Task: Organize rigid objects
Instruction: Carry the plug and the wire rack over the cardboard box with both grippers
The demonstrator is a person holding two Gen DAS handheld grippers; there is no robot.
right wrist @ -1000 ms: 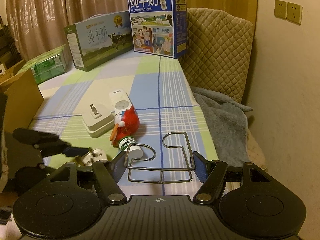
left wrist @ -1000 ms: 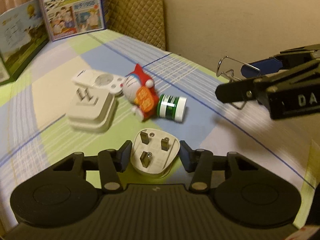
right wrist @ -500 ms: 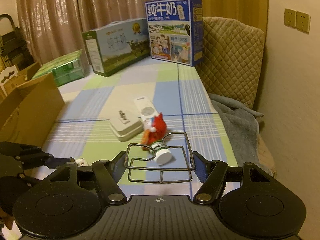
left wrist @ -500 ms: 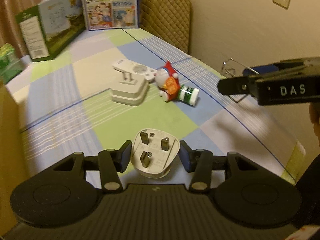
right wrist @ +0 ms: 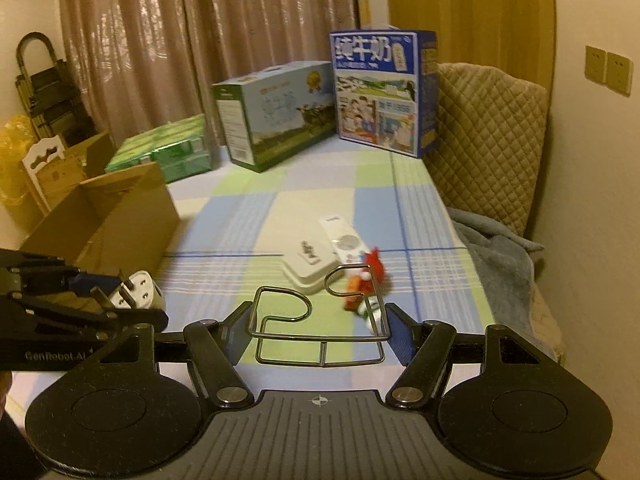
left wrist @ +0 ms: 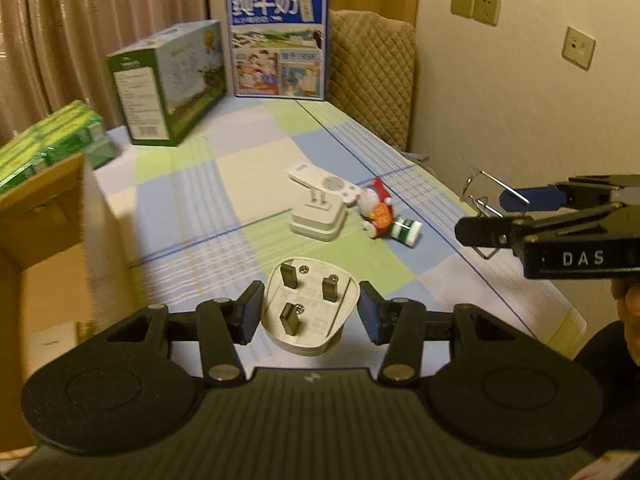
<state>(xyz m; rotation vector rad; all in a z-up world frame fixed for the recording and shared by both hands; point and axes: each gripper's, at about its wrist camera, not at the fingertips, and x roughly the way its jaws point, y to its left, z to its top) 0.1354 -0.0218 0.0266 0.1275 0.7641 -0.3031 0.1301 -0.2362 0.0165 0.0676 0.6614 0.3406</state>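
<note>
Here the left gripper (left wrist: 310, 312) clamps a three-pin plug (left wrist: 308, 308); the right gripper (right wrist: 318, 336) pinches a wire rack (right wrist: 320, 332). Only the right wrist view shows the grey blanket (right wrist: 500, 256) at three o'clock.

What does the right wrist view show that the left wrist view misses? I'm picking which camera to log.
Only the right wrist view: a grey blanket and a folded black cart. Only the left wrist view: a single wall socket. Both: the white plug in the left gripper, the wire rack in the right gripper, and the cardboard box.
</note>
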